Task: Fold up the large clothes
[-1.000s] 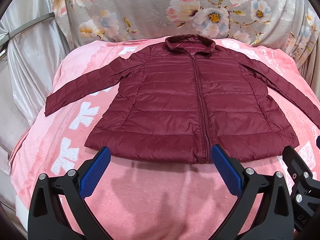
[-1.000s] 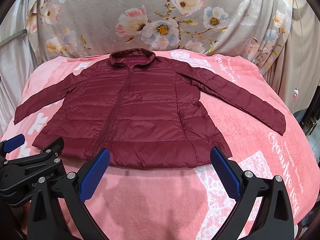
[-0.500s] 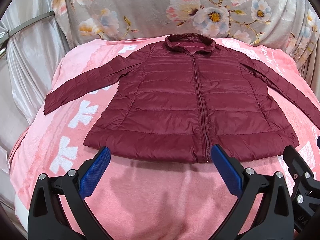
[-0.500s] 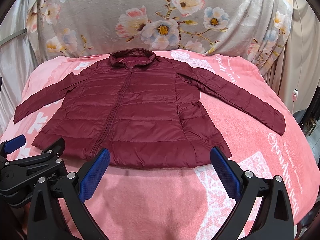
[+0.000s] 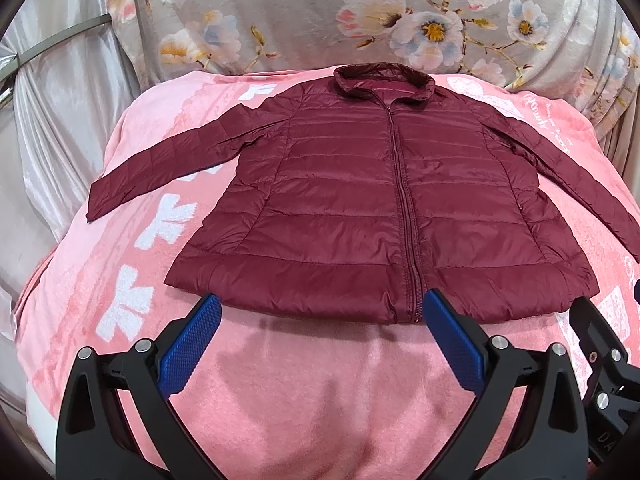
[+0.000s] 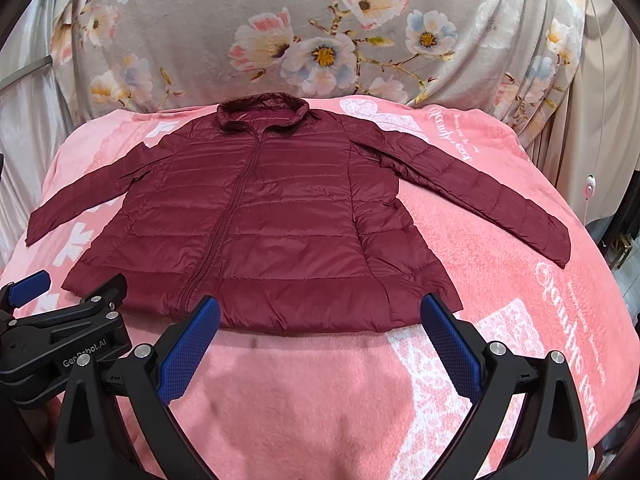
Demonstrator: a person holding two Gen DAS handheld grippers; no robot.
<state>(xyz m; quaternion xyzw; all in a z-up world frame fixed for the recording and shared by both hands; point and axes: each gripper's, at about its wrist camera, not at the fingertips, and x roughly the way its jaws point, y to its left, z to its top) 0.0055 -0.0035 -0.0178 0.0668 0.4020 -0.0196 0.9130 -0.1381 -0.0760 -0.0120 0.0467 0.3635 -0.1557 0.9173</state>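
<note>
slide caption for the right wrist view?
Open right gripper poised at the hem of a maroon jacket spread flat on a pink blanket.

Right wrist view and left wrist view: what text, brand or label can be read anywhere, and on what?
"GenRobot.AI", partly hidden, on the left gripper body, right wrist view.
"DA", cut off, on the right gripper body, left wrist view.
White cursive writing on the pink blanket: upside down, not readable.
Jacket: no label visible.
</note>
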